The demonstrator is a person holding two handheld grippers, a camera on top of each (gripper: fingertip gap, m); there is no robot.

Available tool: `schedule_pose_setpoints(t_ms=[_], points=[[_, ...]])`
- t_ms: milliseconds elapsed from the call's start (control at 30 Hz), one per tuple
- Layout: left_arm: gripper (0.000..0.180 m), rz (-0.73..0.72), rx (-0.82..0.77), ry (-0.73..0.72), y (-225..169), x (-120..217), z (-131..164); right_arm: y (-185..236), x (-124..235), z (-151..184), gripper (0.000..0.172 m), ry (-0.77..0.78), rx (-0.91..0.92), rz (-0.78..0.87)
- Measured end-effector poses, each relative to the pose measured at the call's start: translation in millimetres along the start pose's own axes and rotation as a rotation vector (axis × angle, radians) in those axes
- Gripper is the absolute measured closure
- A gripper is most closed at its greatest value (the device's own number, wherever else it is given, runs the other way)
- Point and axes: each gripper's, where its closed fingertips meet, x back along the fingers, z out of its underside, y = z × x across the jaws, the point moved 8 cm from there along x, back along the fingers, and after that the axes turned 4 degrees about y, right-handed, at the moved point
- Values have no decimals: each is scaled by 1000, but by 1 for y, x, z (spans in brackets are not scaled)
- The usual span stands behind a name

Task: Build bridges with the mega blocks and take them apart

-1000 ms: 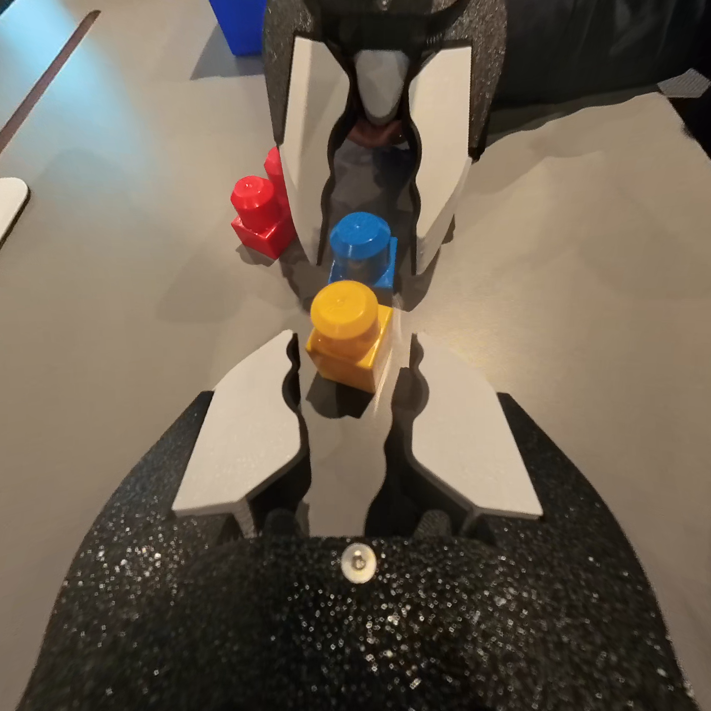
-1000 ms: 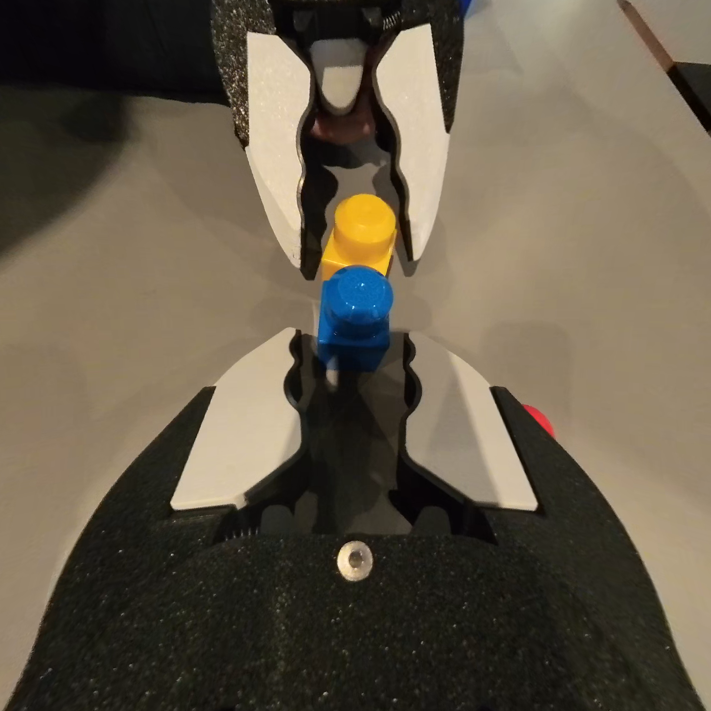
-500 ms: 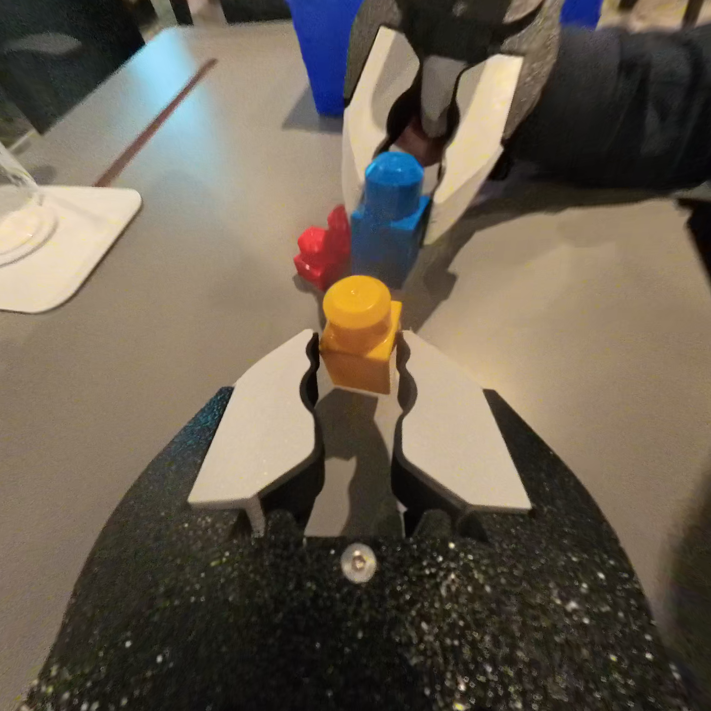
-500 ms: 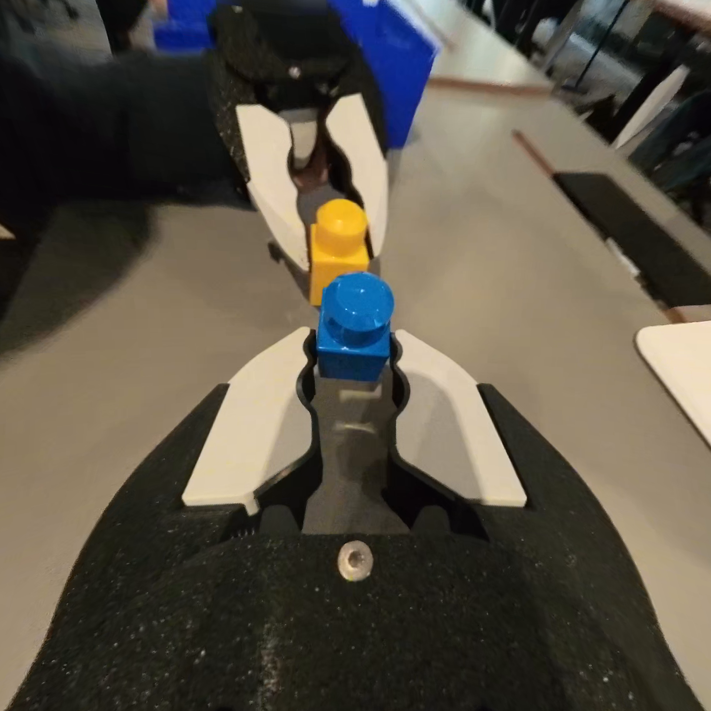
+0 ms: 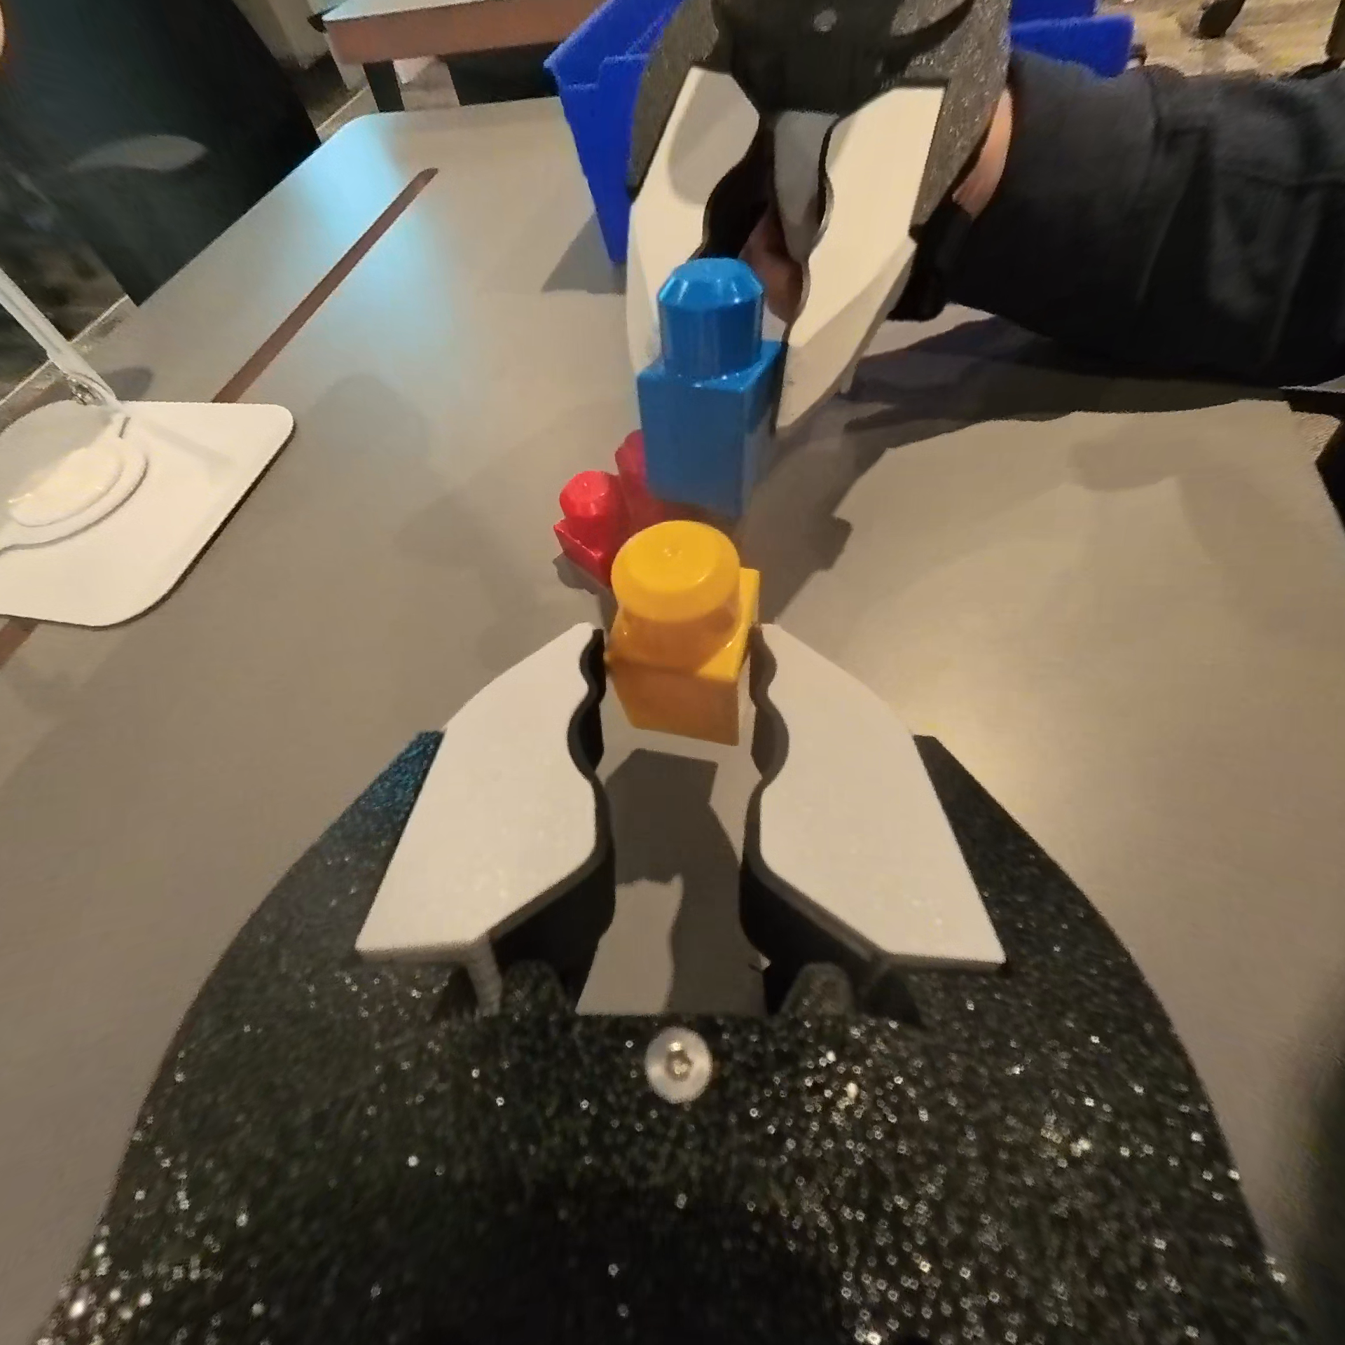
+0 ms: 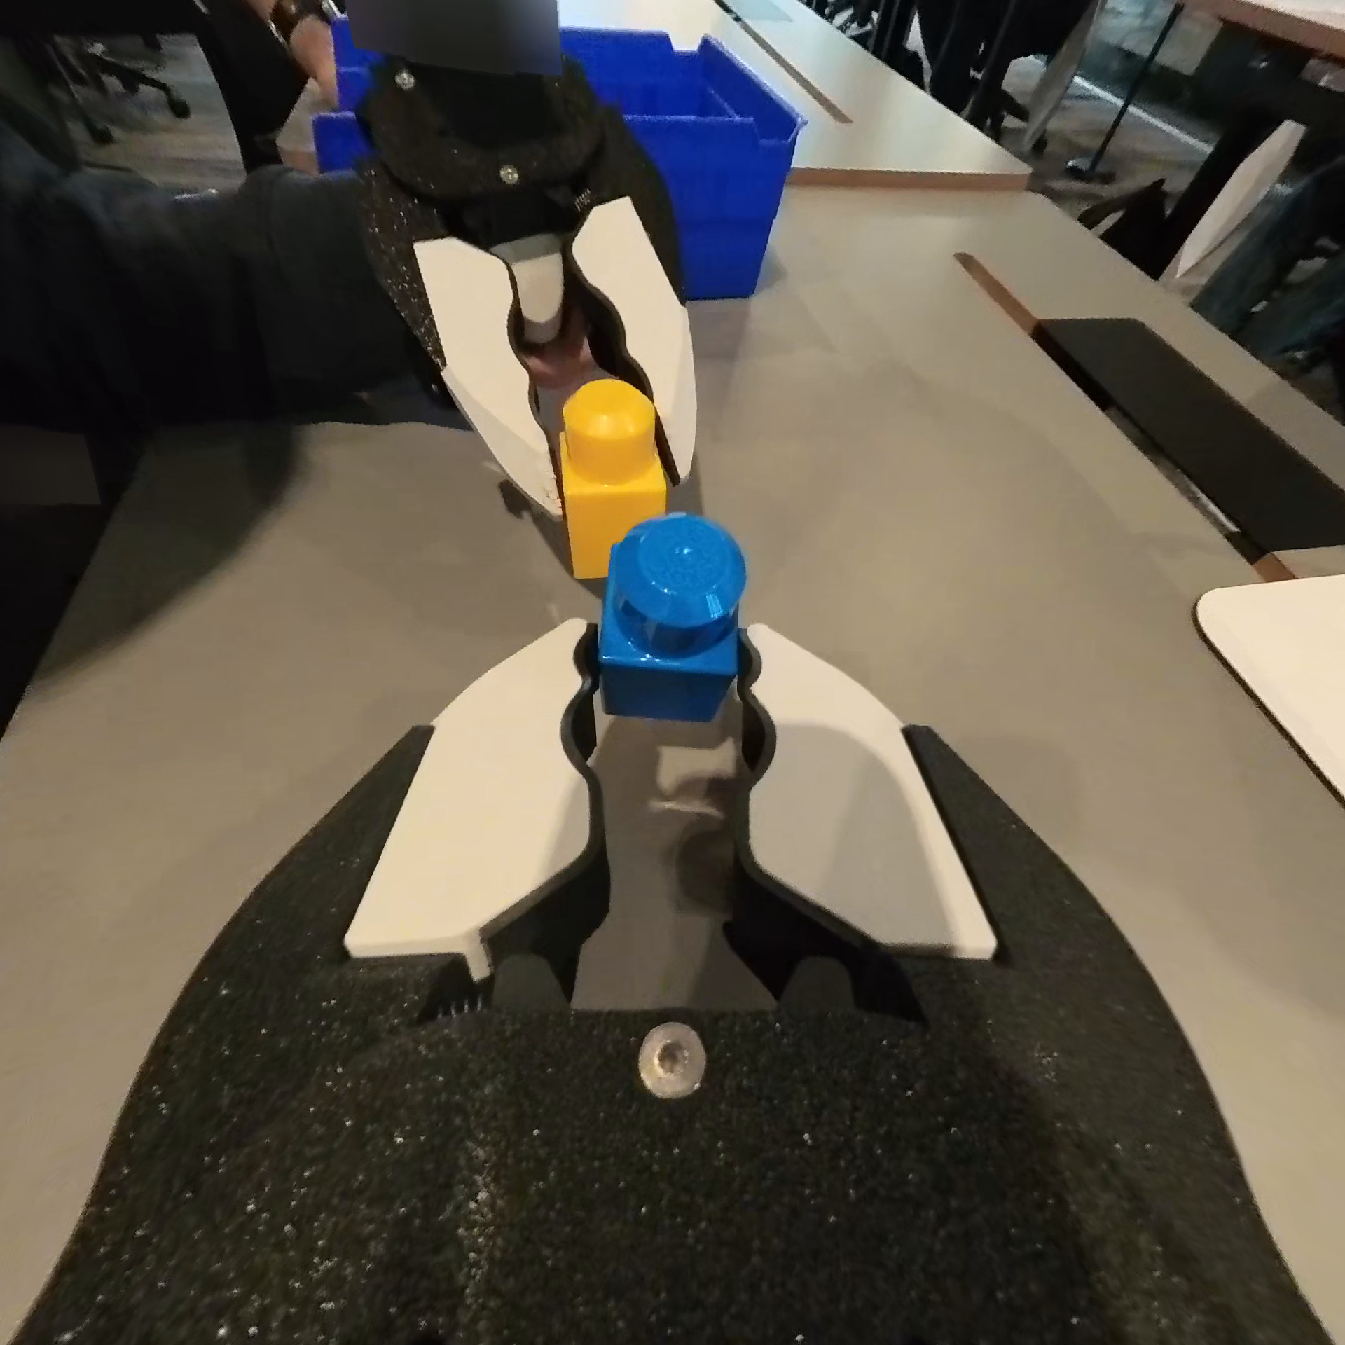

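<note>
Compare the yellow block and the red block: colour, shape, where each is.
The yellow block has one stud; the red block shows two. The yellow block is held off the table between the left gripper fingers; the red block lies on the table, ungripped. Both are glossy plastic with round studs.

The light is soft and a bit dim, coming from above. The tabletop (image 5: 1019, 655) shines pale at the far left in the left wrist view. Dark shadows lie under the blocks. The blue block (image 6: 666, 655) has small bright glints. Picture edges bend and look smeared. The background rooms are dark.
</note>
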Motion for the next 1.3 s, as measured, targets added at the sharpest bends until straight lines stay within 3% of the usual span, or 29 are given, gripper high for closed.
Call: schedule_pose_setpoints(t_ms=[1300], points=[[143, 31, 5, 36, 2, -12, 19, 10, -27, 15, 135, 115, 59, -47]])
